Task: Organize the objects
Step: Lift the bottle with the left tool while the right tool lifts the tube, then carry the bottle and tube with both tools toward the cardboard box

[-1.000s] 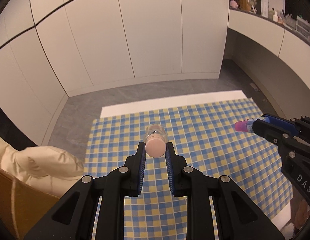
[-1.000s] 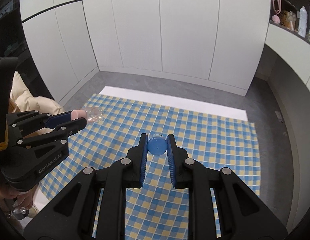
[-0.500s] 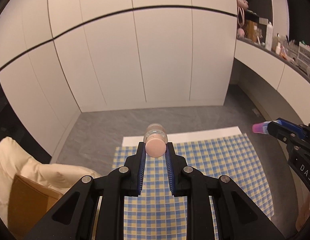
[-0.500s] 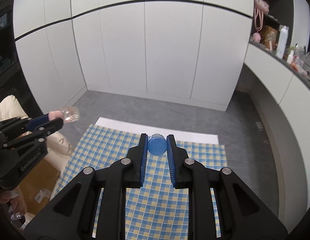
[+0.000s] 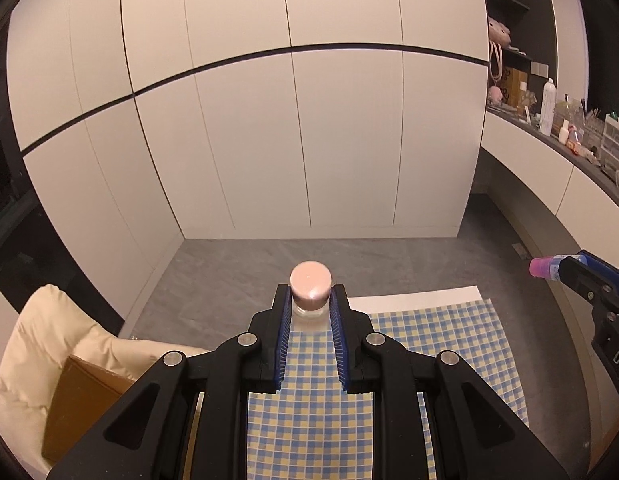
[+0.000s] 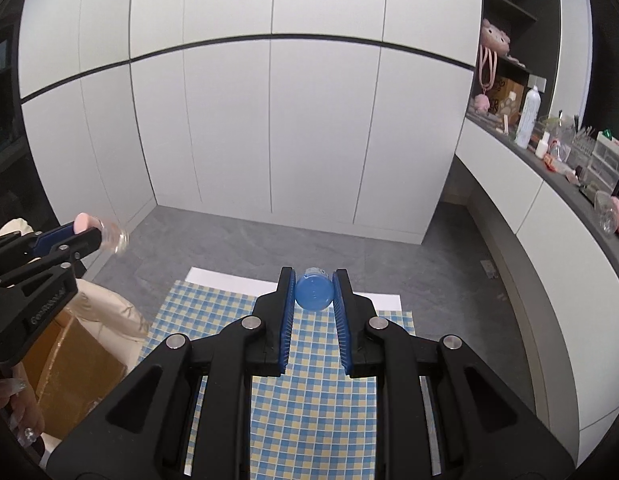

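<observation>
My left gripper (image 5: 310, 298) is shut on a small clear bottle with a pale pink cap (image 5: 311, 285); the cap stands just above the pads and the neck shows below it. In the right wrist view that left gripper (image 6: 87, 233) is at the left edge, with the pink-capped bottle (image 6: 114, 237) sticking out past it. My right gripper (image 6: 314, 282) is shut on a bottle with a blue cap (image 6: 314, 293). In the left wrist view the right gripper (image 5: 565, 269) is at the far right, and the bottle's magenta end (image 5: 539, 267) pokes out. Both hang high over a blue and yellow checked mat (image 5: 429, 344).
The mat (image 6: 317, 400) lies on a grey floor before white cupboard doors (image 6: 269, 128). A long counter (image 6: 549, 168) with several bottles and boxes runs along the right. A cardboard box (image 5: 81, 400) and a cream cushion (image 5: 37, 340) are at the left. A hand (image 6: 19, 412) shows low left.
Both grippers have risen well above the mat, which now looks smaller and lower. The views have tilted up toward the cupboards. The pink cap now sits above the neck between the left pads.
</observation>
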Tool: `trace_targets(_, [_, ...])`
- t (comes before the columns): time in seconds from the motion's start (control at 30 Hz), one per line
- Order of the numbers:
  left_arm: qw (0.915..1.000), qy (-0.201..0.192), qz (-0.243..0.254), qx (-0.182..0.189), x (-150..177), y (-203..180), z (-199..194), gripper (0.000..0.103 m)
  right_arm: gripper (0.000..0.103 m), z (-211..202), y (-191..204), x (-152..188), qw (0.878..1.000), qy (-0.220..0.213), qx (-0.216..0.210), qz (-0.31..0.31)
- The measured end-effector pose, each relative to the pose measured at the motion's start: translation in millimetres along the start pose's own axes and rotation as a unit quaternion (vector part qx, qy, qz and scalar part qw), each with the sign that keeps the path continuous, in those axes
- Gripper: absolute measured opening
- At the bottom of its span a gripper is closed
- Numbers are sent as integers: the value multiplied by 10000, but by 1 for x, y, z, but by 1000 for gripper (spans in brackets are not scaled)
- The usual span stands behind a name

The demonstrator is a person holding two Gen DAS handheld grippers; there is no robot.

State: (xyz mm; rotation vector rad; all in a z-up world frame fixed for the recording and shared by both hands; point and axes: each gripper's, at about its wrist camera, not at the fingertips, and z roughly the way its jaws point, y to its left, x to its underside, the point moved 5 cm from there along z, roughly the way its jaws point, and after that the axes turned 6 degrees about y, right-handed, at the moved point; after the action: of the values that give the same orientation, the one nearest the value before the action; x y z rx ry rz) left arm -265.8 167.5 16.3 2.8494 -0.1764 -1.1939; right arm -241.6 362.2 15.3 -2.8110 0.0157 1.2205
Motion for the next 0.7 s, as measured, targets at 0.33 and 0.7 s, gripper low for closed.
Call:
trace_targets(0.33, [10000,-69,4,16,3,-1,-19,19,20,-34,6,-11,9999,-154,-22,8])
trace_targets(0.7, [10000,-89,-7,-40,20,2,-33,19,20,-36,10,7,9999,-66,139,-9])
